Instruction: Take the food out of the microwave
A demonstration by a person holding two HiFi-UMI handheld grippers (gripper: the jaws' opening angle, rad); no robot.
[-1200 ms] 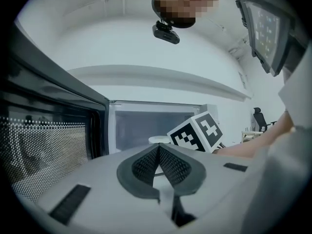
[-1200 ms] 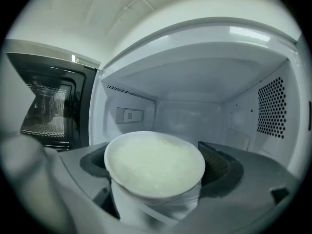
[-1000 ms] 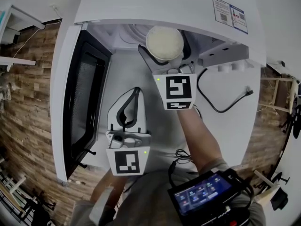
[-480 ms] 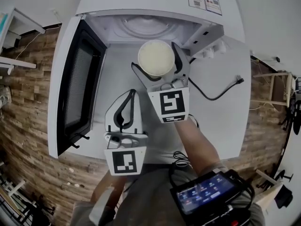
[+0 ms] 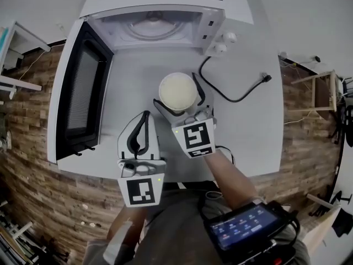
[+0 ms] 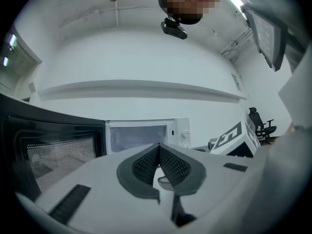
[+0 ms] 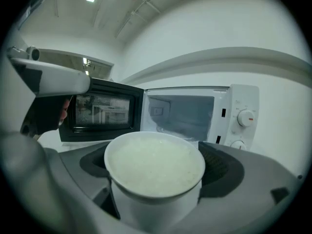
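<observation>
Bowl of white food, rice by the look of it, sits between the right gripper jaws, outside the microwave. The jaws are spread wide and closed against the bowl's sides, one pad on each side and the rim above them. The right gripper view confirms it: the bowl fills the gap between the dark pads.

Can't tell if the bowl's base touches the table or hangs above it.

Ahead of the right jaws is the microwave cavity, open and empty. The door is swung out ahead and to the left of the jaws. Two knobs are ahead and to the right. A black cable lies on the table just right of the right jaws.

Left gripper sits just left of the right one and set back from its tips. Its jaws are pressed together at the tips with nothing between them, and the left gripper view shows the pads meeting. The cavity is straight ahead of those tips.
</observation>
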